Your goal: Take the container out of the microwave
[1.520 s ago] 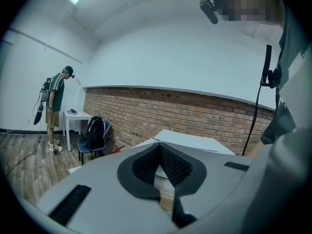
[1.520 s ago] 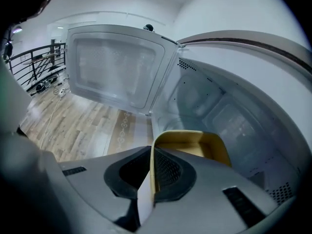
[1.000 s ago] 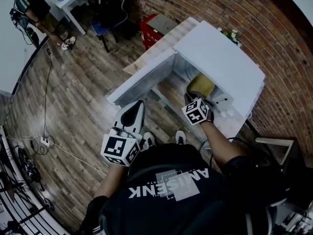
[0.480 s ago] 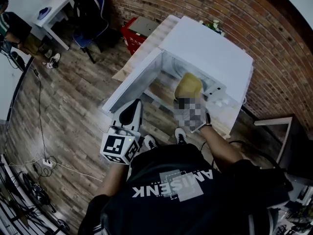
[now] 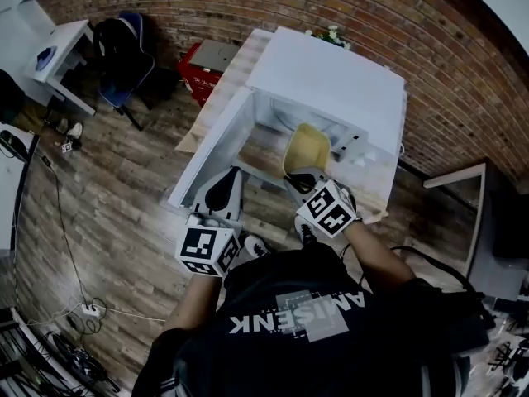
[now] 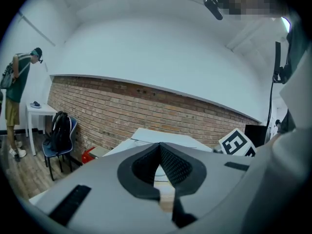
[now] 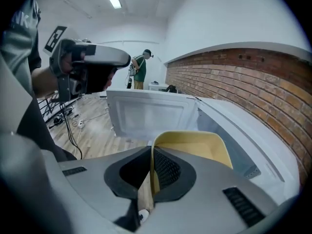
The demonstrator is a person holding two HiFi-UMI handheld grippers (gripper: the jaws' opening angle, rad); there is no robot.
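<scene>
One yellow container (image 5: pixel 306 148), pinched by its rim in the clamped right gripper (image 5: pixel 303 177), has risen from the microwave (image 5: pixel 331 81) at frame centre (nearly out); left gripper (image 5: pixel 225 185) closed, empty.

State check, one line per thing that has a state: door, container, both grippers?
microwave door: open, swung wide.
yellow container: gripped by its rim, tilted, at the microwave's mouth; looks empty.
right gripper: jaws shut on the container's rim.
left gripper: jaws together, nothing between them.
</scene>
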